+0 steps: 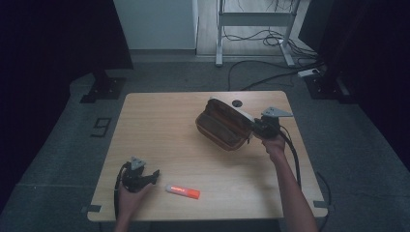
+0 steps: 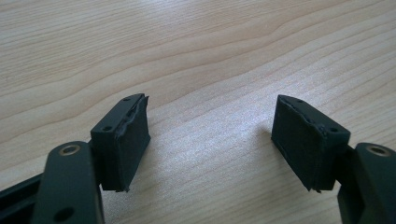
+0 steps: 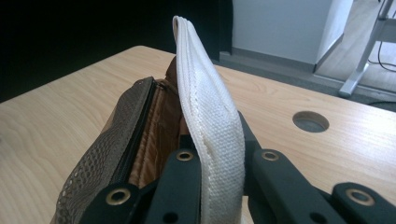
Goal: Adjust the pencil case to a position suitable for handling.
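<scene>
The right gripper point(image 1: 255, 129) was clamped tight on the white woven fabric side panel point(image 3: 212, 116) of a brown mesh-and-fabric zip pouch point(image 1: 223, 125); in the right gripper view the white panel ran up between the two black jaws, pinched from both sides. The pouch sat directly ahead of this gripper and to the left of its jaws, its zip open and the orange-brown lining showing. Whether the pouch bottom touched the light wooden table point(image 1: 183, 145) could not be told. A round cable hole point(image 3: 310, 121) in the tabletop lay ahead and to the right of the right jaws.

The left gripper point(image 1: 153, 176) rested low over the table near the person's edge, jaws spread wide with nothing between them, bare wood grain under the pads point(image 2: 123, 140) in the left gripper view. A small white tube with an orange end point(image 1: 183, 191) lay flat on the table just beyond its jaw tips, not touching. The pouch was well apart from the left gripper.
</scene>
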